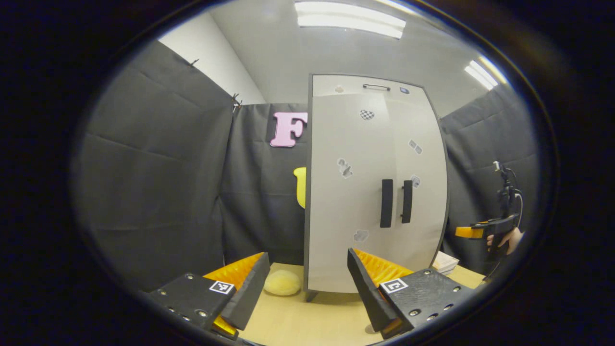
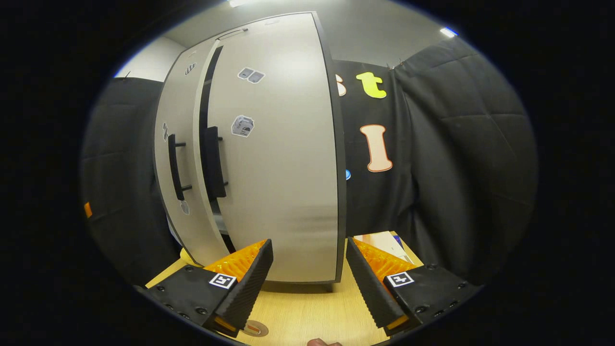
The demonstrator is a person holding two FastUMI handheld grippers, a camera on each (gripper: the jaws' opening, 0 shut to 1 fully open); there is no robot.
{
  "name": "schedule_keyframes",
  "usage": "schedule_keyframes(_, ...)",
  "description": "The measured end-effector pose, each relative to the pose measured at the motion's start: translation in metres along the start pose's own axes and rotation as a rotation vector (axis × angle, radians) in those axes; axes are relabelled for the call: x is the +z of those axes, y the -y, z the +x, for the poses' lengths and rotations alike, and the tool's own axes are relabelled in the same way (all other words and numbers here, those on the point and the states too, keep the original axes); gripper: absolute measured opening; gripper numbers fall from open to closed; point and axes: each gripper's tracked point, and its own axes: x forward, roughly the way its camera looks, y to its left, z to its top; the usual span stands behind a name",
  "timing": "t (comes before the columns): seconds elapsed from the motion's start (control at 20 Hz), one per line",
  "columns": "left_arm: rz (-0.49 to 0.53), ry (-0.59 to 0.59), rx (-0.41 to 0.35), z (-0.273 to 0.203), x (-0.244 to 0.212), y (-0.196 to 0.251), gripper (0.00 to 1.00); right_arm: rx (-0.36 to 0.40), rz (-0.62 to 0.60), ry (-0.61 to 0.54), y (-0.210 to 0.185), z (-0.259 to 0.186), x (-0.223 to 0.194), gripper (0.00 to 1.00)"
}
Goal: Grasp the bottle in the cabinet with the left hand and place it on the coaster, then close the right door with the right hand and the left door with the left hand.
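The white two-door cabinet (image 1: 336,216) stands on the wooden table ahead of my left gripper (image 1: 307,281), which is open and holds nothing. Its two black handles (image 1: 387,203) sit side by side, and the doors look flush from here. In the right gripper view the cabinet (image 2: 283,182) is close. A narrow dark gap (image 2: 205,120) runs between the doors, with the right door slightly ajar. My right gripper (image 2: 307,271) is open and empty just before that door's lower edge. The cabinet's inside is hidden. A small round disc (image 2: 254,328), perhaps the coaster, lies by the right gripper's left finger.
A pale yellow rounded lump (image 1: 282,282) lies on the table left of the cabinet's foot. Papers (image 2: 384,242) lie to the cabinet's right. A hand holds the other gripper (image 1: 485,233) at the far right of the left gripper view. Black cloth walls close in behind.
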Motion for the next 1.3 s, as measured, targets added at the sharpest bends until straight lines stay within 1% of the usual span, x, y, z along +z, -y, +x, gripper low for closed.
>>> schedule_keyframes(0.15,-0.023,-0.013,-0.001,0.002,-0.009,0.004,0.94,-0.014,-0.002,-0.007,0.007,-0.002,-0.003,0.98)
schedule_keyframes(0.4,-0.017,-0.02,-0.008,0.003,-0.012,0.012,0.94,-0.027,-0.003,-0.012,0.015,0.002,-0.004,0.98)
schedule_keyframes(0.85,0.005,-0.042,0.003,0.008,-0.021,0.013,0.94,-0.014,0.005,-0.027,0.007,0.009,-0.006,0.98)
schedule_keyframes(1.1,-0.045,-0.046,-0.012,0.013,-0.031,0.017,0.94,-0.019,-0.012,-0.033,0.006,0.005,-0.008,0.98)
schedule_keyframes(1.3,-0.037,-0.054,-0.019,0.019,-0.035,0.019,0.94,-0.031,-0.019,-0.034,0.01,0.005,-0.008,0.97)
